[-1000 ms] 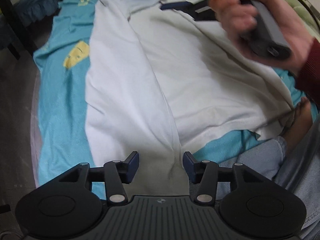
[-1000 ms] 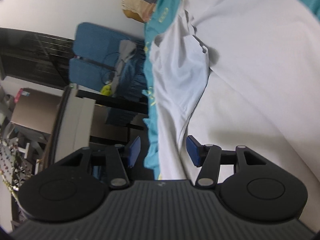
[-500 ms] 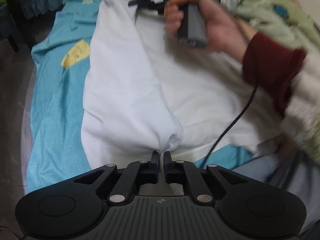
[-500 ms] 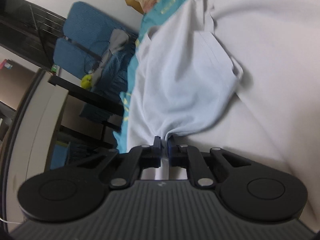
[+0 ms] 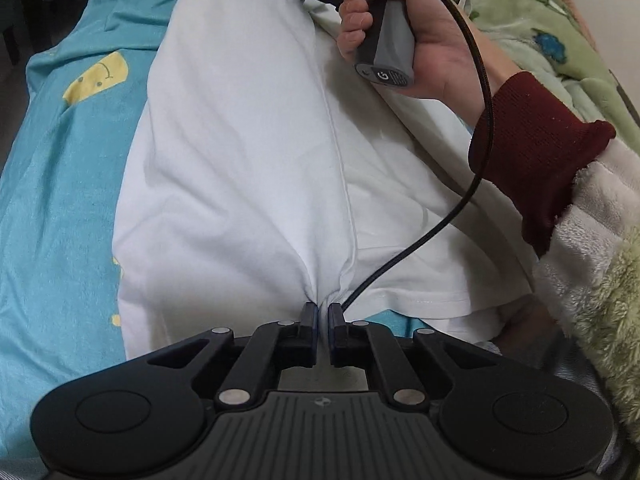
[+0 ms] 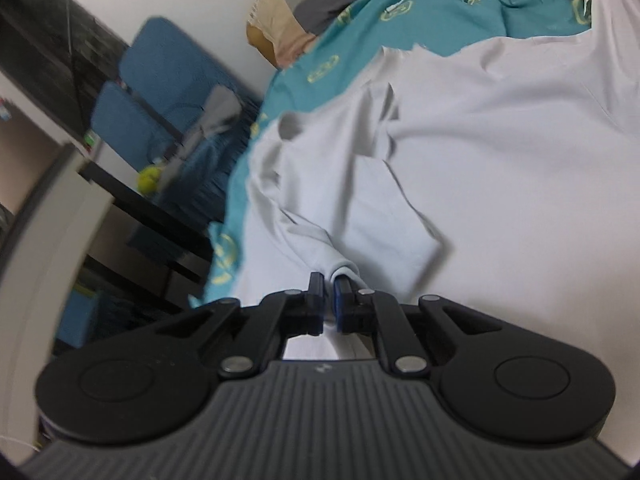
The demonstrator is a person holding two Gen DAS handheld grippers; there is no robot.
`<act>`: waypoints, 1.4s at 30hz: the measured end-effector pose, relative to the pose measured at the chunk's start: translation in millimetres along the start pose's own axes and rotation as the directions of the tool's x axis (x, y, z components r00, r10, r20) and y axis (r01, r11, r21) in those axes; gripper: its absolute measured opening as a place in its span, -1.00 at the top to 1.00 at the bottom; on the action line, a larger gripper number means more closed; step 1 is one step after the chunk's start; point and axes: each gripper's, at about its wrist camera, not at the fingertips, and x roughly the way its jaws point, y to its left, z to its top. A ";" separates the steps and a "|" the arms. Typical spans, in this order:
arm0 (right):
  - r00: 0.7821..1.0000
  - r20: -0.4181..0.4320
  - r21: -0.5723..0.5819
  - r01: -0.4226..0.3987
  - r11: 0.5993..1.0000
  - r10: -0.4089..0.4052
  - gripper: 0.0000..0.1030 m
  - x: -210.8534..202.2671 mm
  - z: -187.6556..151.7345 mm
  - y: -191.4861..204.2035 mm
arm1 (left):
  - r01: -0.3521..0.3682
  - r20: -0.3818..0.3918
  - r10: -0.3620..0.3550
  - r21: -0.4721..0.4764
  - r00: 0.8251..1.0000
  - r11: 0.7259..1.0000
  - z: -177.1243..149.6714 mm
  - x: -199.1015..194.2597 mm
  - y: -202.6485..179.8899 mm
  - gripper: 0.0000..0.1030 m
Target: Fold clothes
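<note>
A white T-shirt (image 5: 240,160) lies spread on a teal bedsheet (image 5: 52,184). My left gripper (image 5: 323,310) is shut on a bunched fold at the shirt's near hem. In the left wrist view the right hand (image 5: 432,40) holds the other gripper's handle at the shirt's far end. My right gripper (image 6: 327,282) is shut on a rolled edge of the white T-shirt (image 6: 500,140) beside the sleeve (image 6: 396,216), which lies folded over the shirt's body.
A black cable (image 5: 472,120) runs from the right hand over the shirt. A green fleece blanket (image 5: 560,40) lies at the right. A pillow (image 6: 312,0) sits at the bed's head. Blue chairs (image 6: 160,92) and a dark table (image 6: 152,216) stand beside the bed.
Both grippers went from open to shut on the shirt. The left one pinched the hem, the right one the edge by the sleeve, and the fabric has been drawn inward into a fold.
</note>
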 end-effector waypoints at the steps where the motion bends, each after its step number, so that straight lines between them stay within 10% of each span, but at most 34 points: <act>1: 1.000 0.000 -0.012 0.004 1.000 -0.004 0.83 0.5 -0.7 0.6 | -0.005 0.005 0.005 0.006 1.000 1.000 0.0 -1.5 -2.7 0.74; 7: 0.997 -0.044 -0.101 0.064 0.993 -0.069 0.69 -8.8 -1.8 21.7 | -0.058 0.104 0.055 0.031 0.993 0.998 1.4 -28.8 -18.9 -0.16; 11: 0.996 -0.025 -0.163 0.075 0.984 -0.080 -0.11 -41.8 -5.7 39.7 | -0.078 0.210 0.072 0.017 0.975 0.997 7.5 -56.1 -23.8 -0.46; 18: 0.994 0.078 -0.272 0.091 0.958 -0.072 -0.26 -151.4 -9.8 82.3 | -0.114 0.436 0.099 0.008 0.894 0.993 47.2 -120.5 -24.6 -0.91; 29: 0.962 0.237 -0.304 0.205 0.930 -0.135 -0.27 -280.7 -54.8 53.9 | -0.162 0.634 0.109 0.026 0.765 0.986 100.4 -99.2 -44.9 -0.99; 42: 0.959 0.240 -0.307 0.225 0.925 -0.154 -0.27 -287.6 -85.3 40.2 | -0.206 0.616 0.189 -0.045 0.765 0.978 81.3 -66.0 4.5 -0.99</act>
